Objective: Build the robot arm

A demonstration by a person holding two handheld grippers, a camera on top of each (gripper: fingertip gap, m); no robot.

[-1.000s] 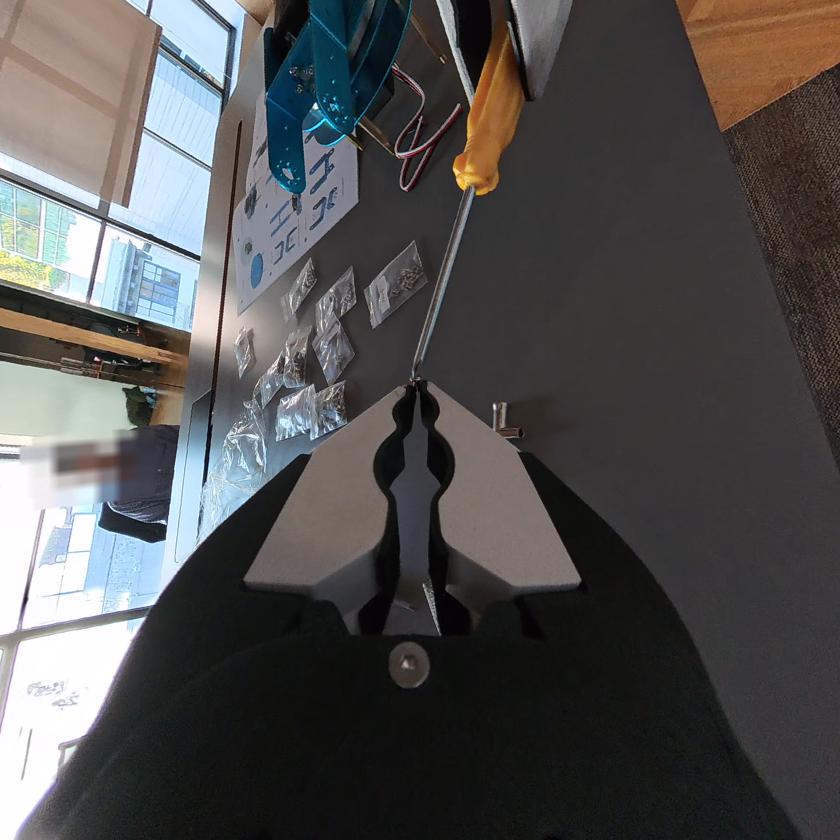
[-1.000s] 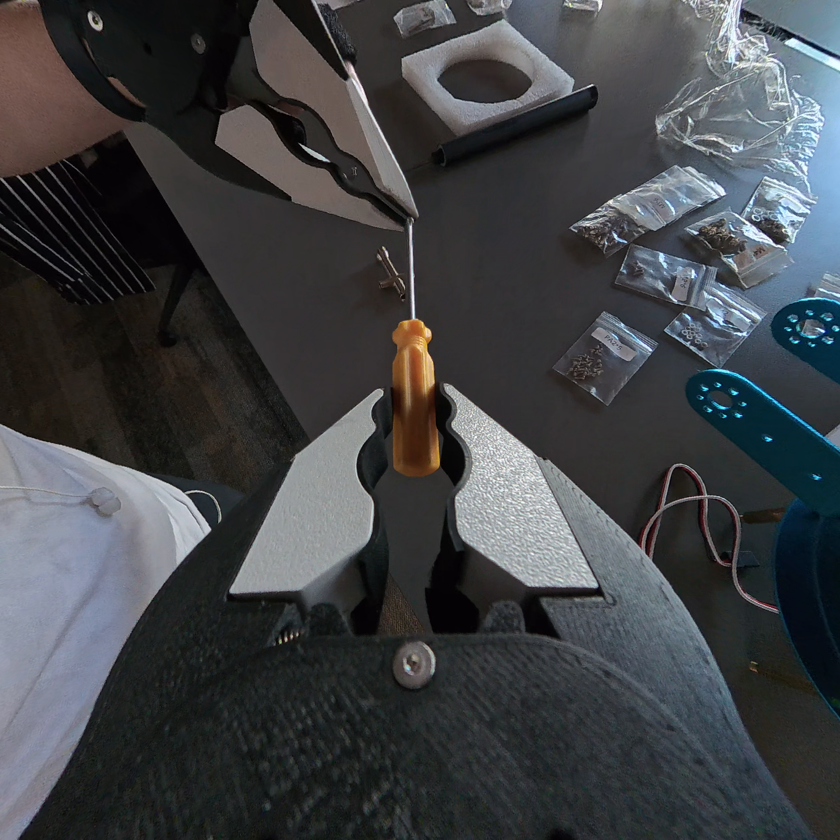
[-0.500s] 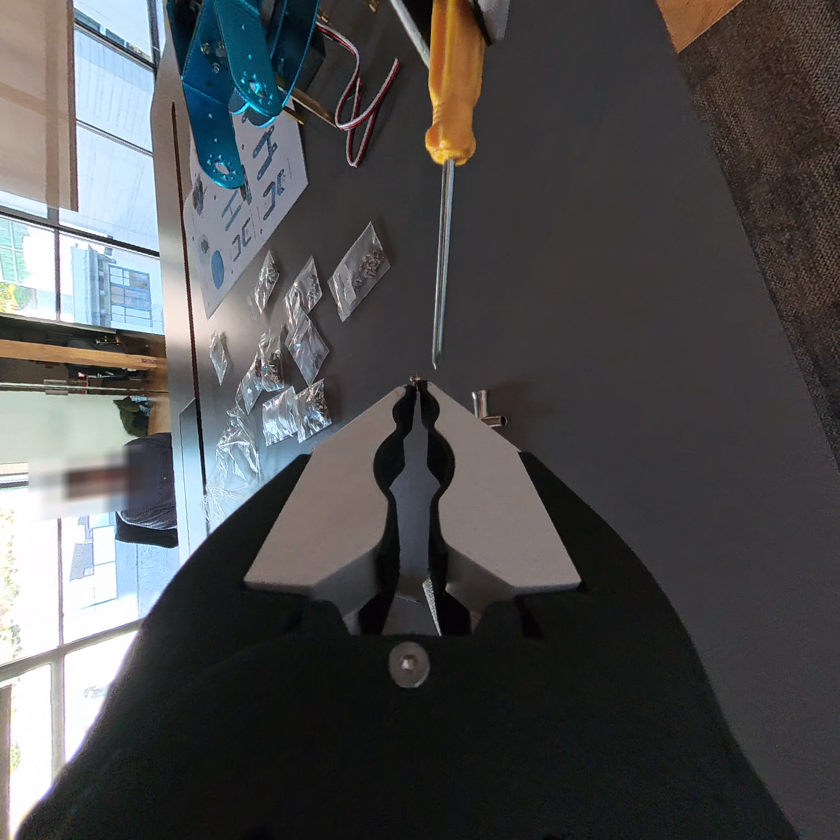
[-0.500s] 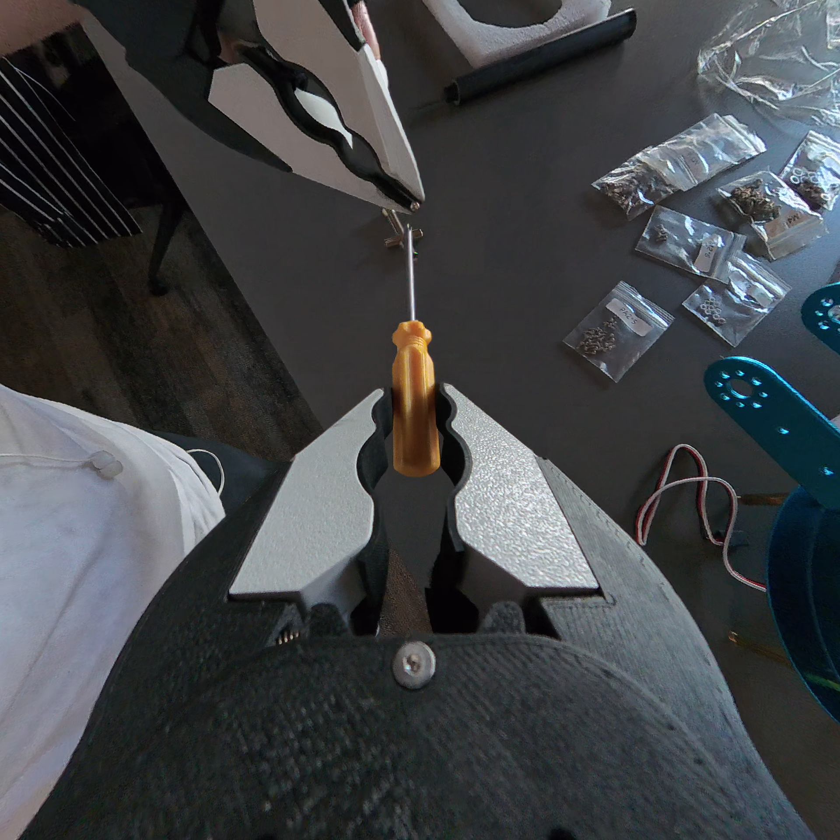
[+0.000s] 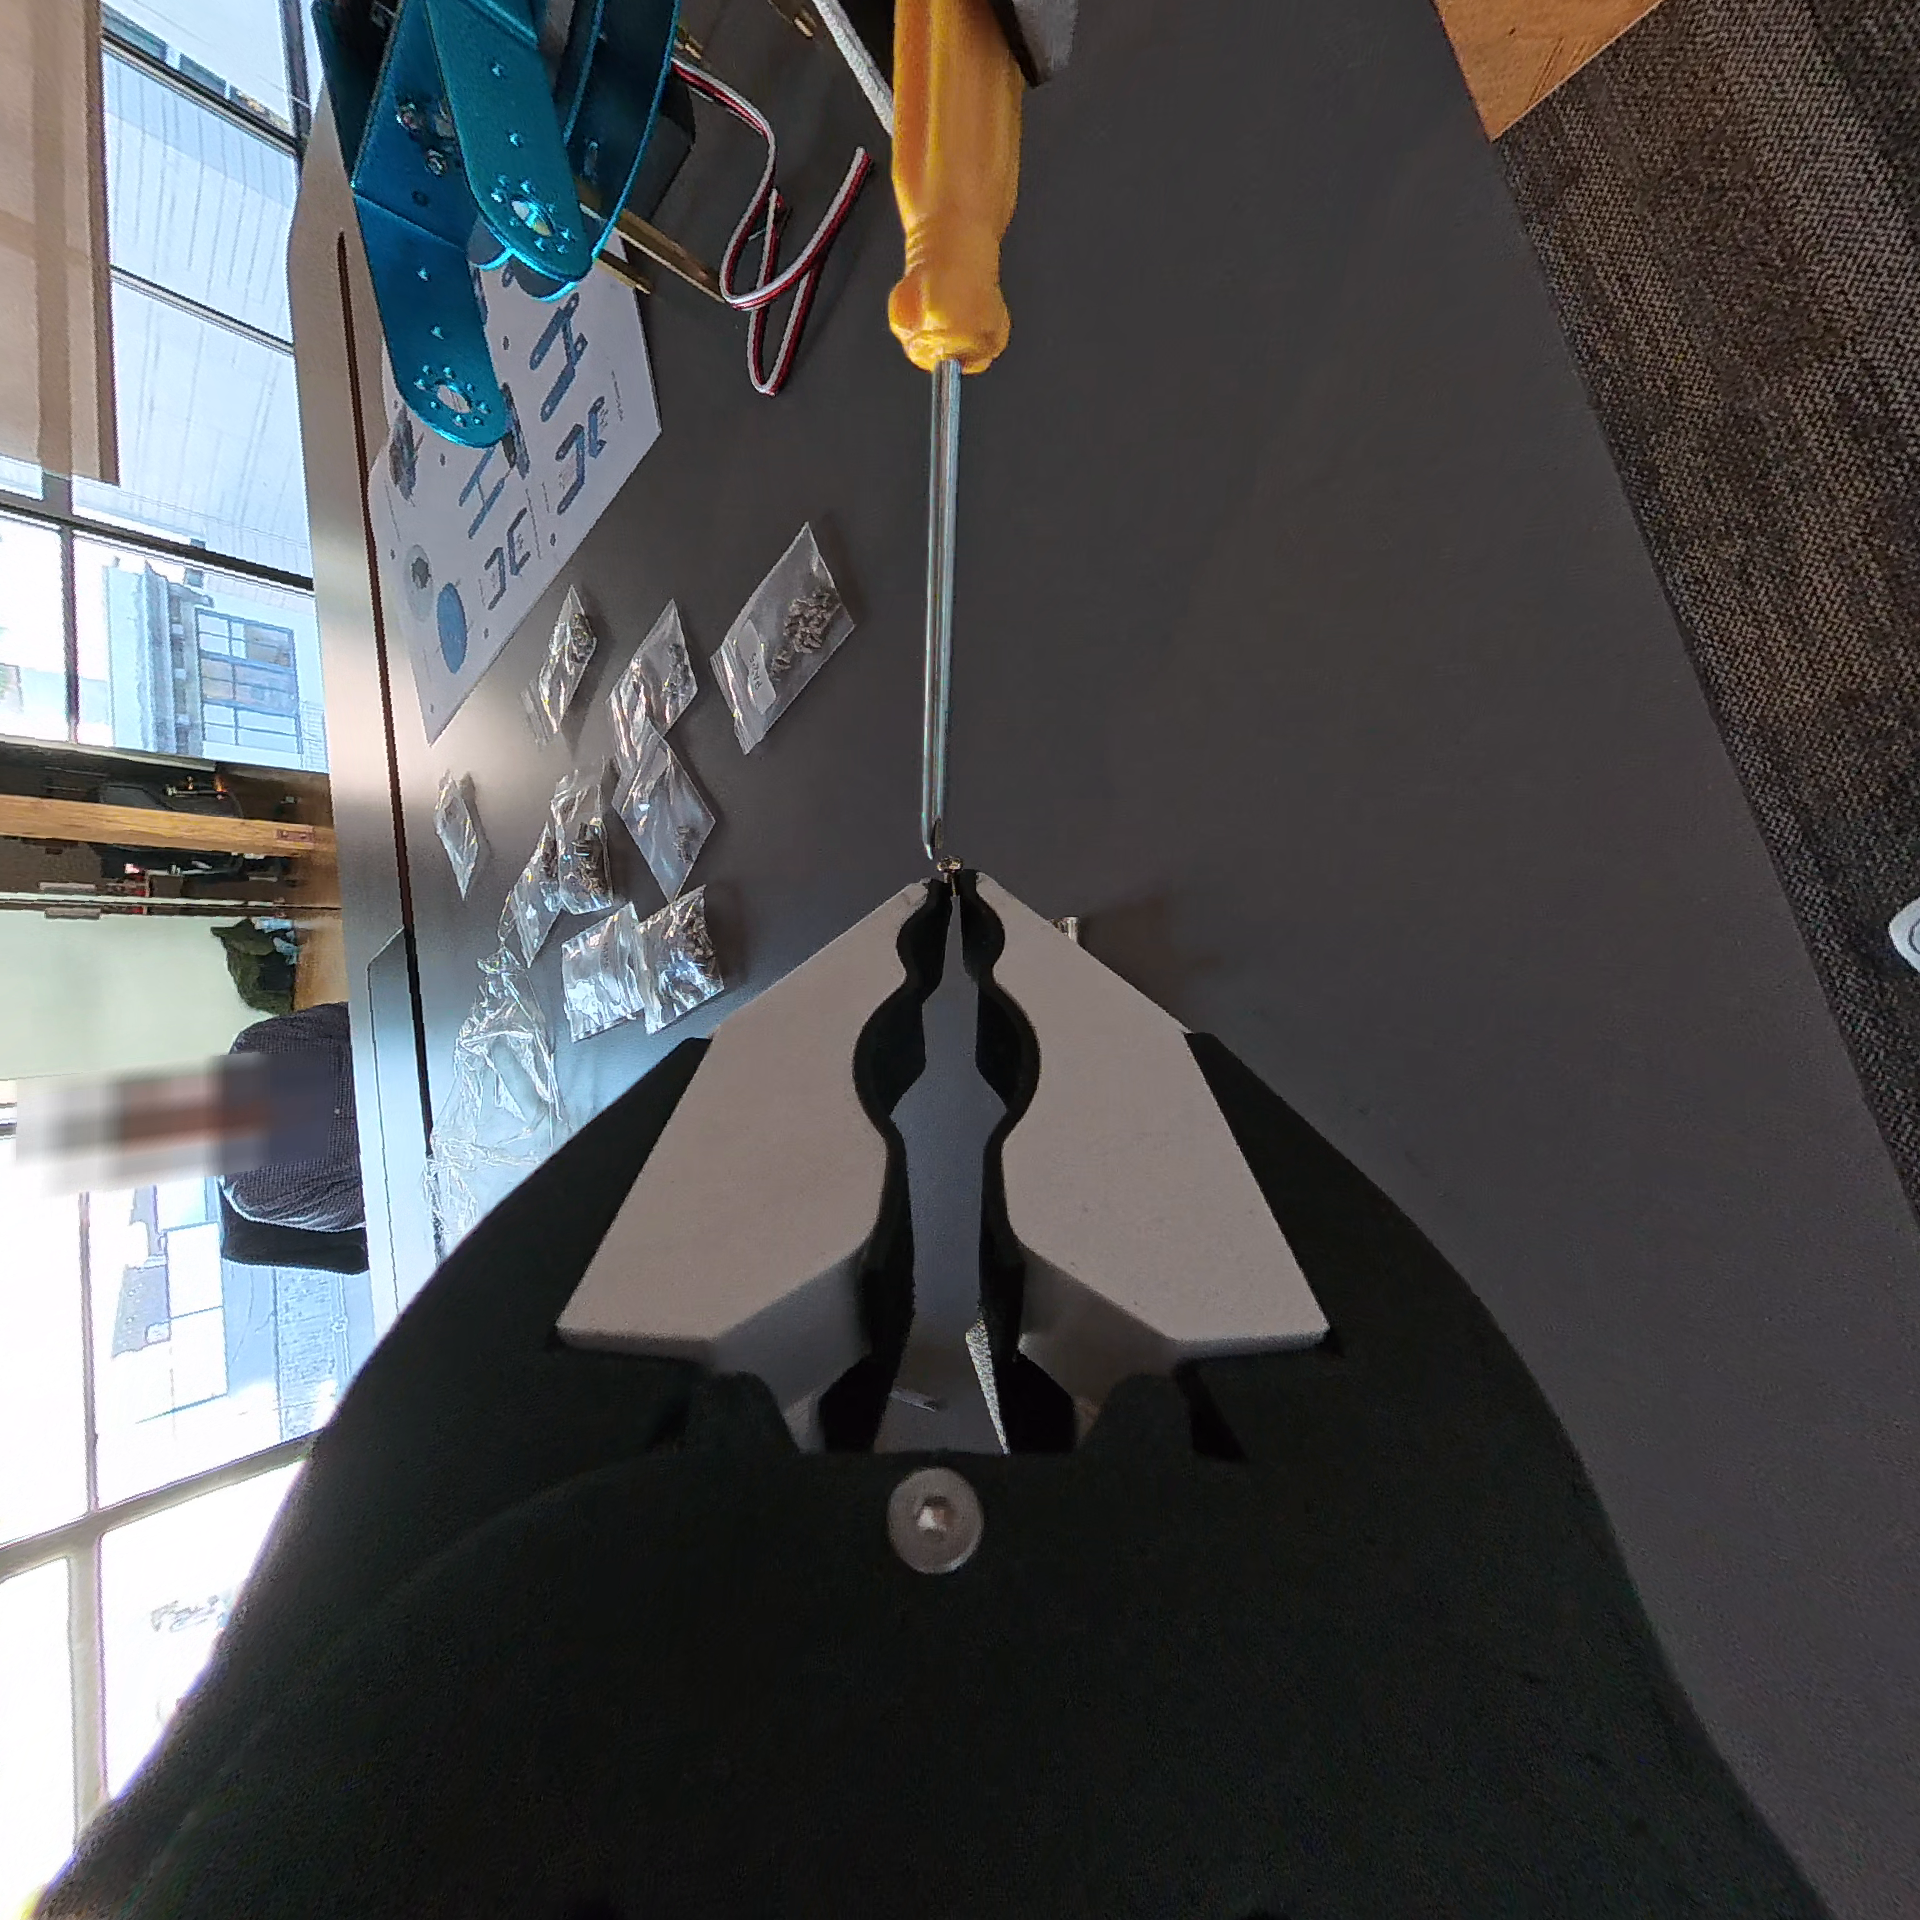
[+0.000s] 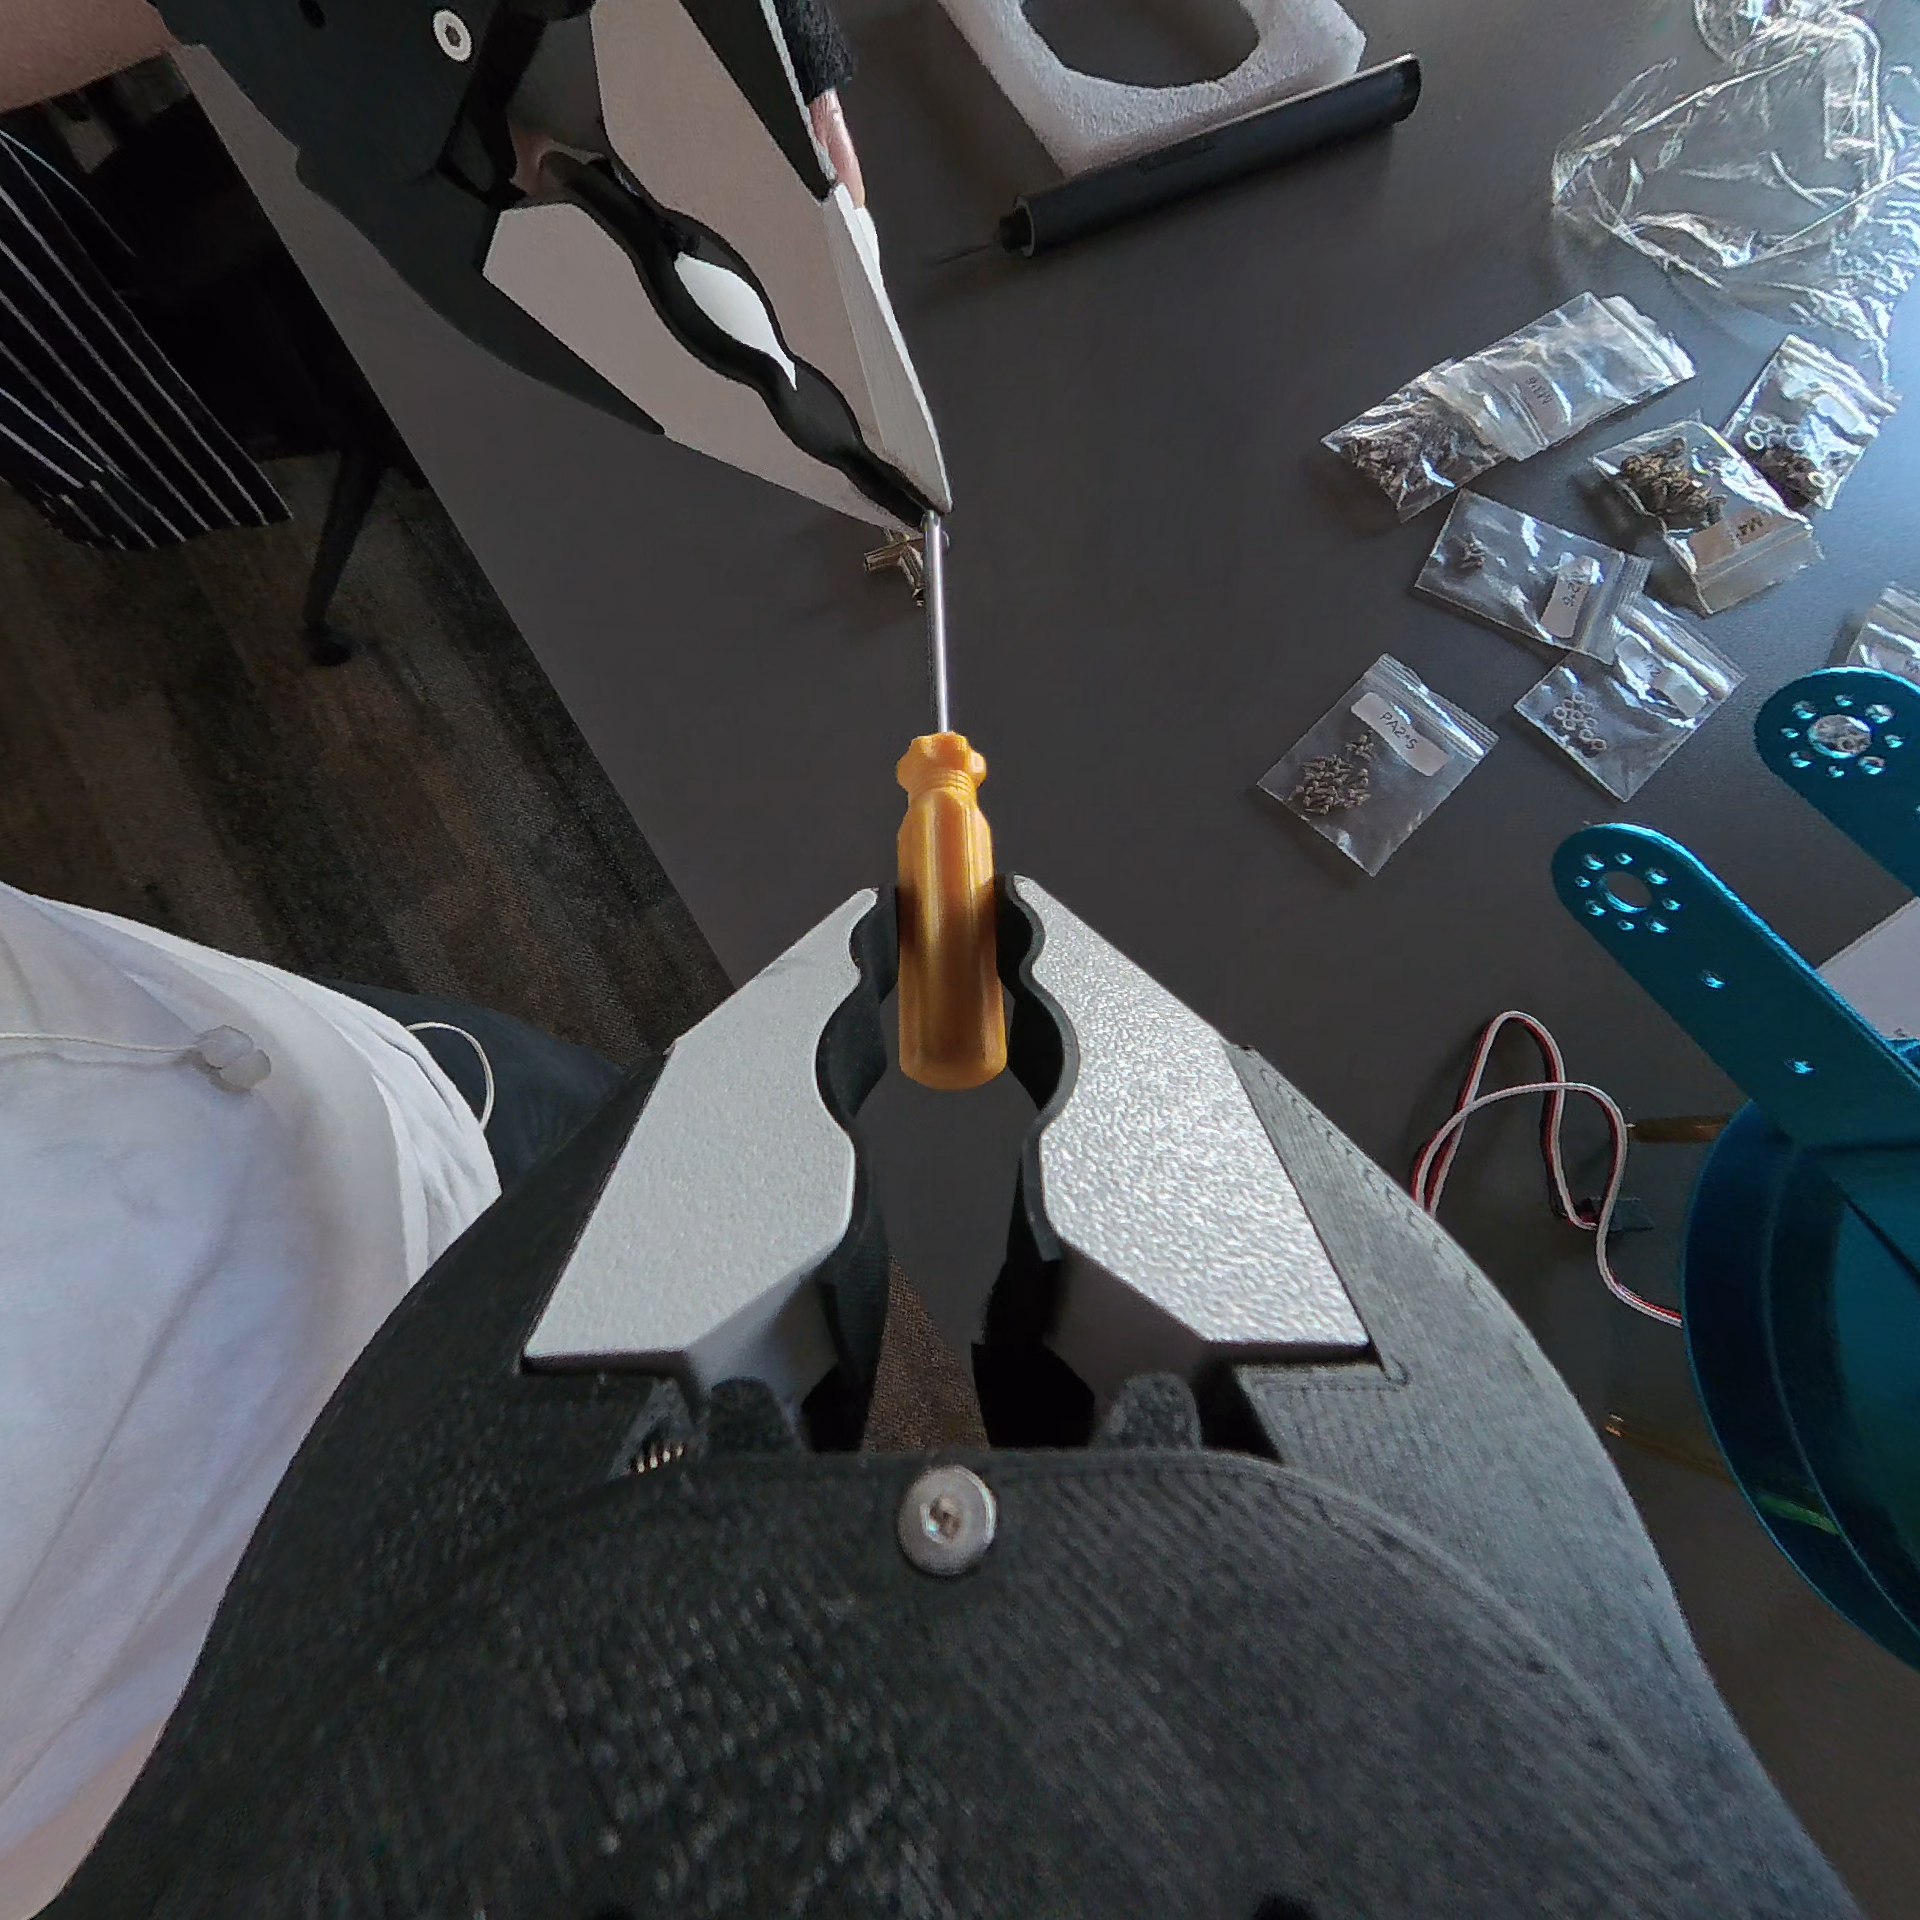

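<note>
Gripping a screwdriver (image 6: 948, 935) by its handle, R gripper (image 6: 948, 904) points the shaft at L gripper (image 5: 945, 883), whose tips pinch a tiny screw (image 5: 947, 861) w/ blade tip touching it, above table (image 5: 1299, 727).

screwdriver (image 5: 943, 582) tip back touching small screw (image 5: 948, 862), gap closed

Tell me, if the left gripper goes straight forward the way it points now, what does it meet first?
The left gripper, pinching a tiny screw, would meet the screwdriver tip first; it seems to touch the screw already, though depth is unclear.
</note>
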